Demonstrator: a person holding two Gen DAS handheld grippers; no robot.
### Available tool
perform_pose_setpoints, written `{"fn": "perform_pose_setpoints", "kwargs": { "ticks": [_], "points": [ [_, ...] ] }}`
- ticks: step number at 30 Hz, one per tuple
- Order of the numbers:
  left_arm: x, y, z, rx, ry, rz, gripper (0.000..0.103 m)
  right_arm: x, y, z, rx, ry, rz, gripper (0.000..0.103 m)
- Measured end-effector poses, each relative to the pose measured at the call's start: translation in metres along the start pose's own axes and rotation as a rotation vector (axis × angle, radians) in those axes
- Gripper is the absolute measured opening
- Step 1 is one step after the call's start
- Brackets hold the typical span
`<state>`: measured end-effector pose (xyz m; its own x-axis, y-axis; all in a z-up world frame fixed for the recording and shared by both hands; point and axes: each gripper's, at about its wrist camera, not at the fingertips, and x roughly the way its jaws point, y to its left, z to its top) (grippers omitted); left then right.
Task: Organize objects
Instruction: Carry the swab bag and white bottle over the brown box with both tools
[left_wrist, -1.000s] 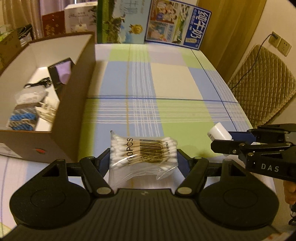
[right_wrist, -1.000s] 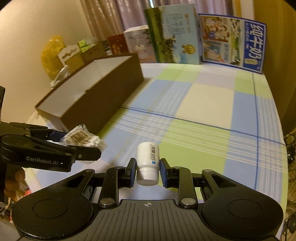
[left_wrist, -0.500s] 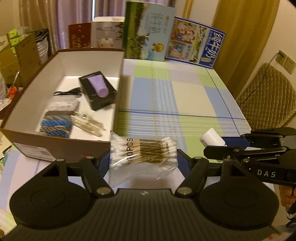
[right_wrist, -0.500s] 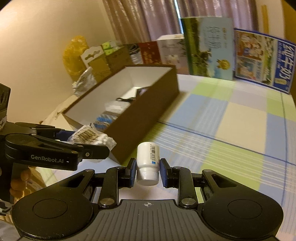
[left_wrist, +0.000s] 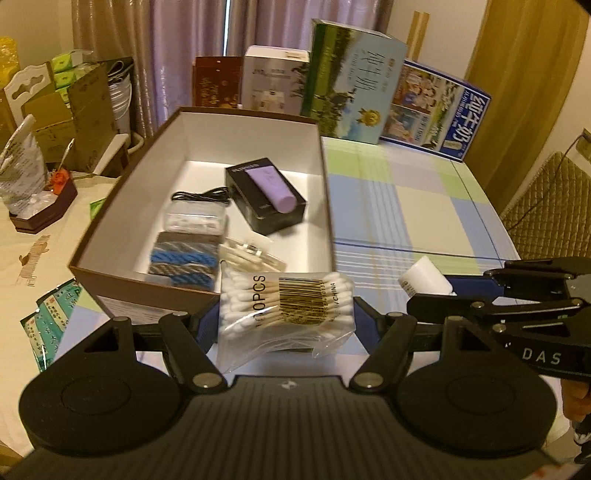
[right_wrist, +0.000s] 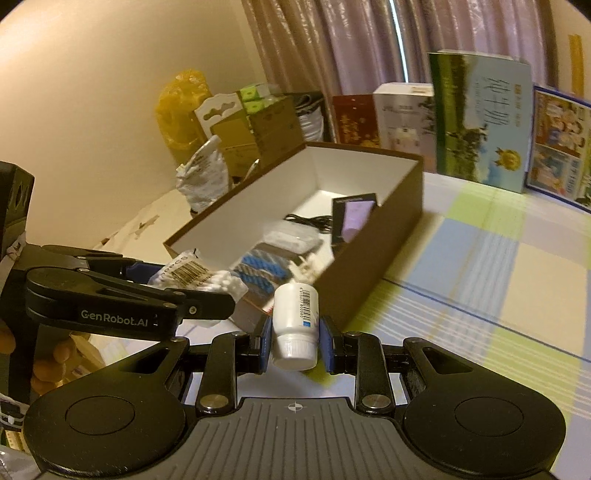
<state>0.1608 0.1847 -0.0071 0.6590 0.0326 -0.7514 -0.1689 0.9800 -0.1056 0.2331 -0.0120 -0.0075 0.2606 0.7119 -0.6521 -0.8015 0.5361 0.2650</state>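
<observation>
Working from left to right, I had the left gripper (left_wrist: 286, 317) clamped on the bag of cotton swabs (left_wrist: 286, 308), its pads pressing the two short sides of the soft clear bag. The brown box (left_wrist: 207, 110) lay just ahead of those fingers and a little to their left, already holding a black carton with a lilac tube (left_wrist: 266, 199), a black cable (left_wrist: 199, 195), a small clear packet (left_wrist: 195, 220), a blue and grey braided bundle (left_wrist: 183, 264) and some pale sticks (left_wrist: 251, 254).

My worry on this side was the bag itself: the film was slack and bulged below the pads (only the stiff bundle of swabs gave them anything to bite on), so a quick swing could have let it slide out short of the box's near wall.

To the right, the right gripper (right_wrist: 295, 343) held the small white bottle (right_wrist: 295, 325) tightly across its body, cap end toward the camera, base pointing toward the box's near corner ahead. It sat slightly tilted between the pads, and a round smooth body like that could have rolled or pivoted out.

The two grippers were also very close, the left one's finger just to the left of the bottle. I judged that if both went for the box together, they could knock each other or hit the wall.
</observation>
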Motion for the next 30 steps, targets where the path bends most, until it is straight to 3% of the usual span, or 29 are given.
{"fn": "perform_pose_setpoints", "kwargs": {
  "ticks": [14, 30],
  "points": [
    [0.002, 0.054, 0.014, 0.005, -0.002, 0.011, 0.069, 0.044, 0.03, 0.022, -0.01, 0.002, 0.006, 0.025],
    [0.019, 0.083, 0.033, 0.036, 0.003, -0.015, 0.069, 0.074, 0.039, 0.035, 0.02, 0.012, -0.057, 0.025]
  ]
}}
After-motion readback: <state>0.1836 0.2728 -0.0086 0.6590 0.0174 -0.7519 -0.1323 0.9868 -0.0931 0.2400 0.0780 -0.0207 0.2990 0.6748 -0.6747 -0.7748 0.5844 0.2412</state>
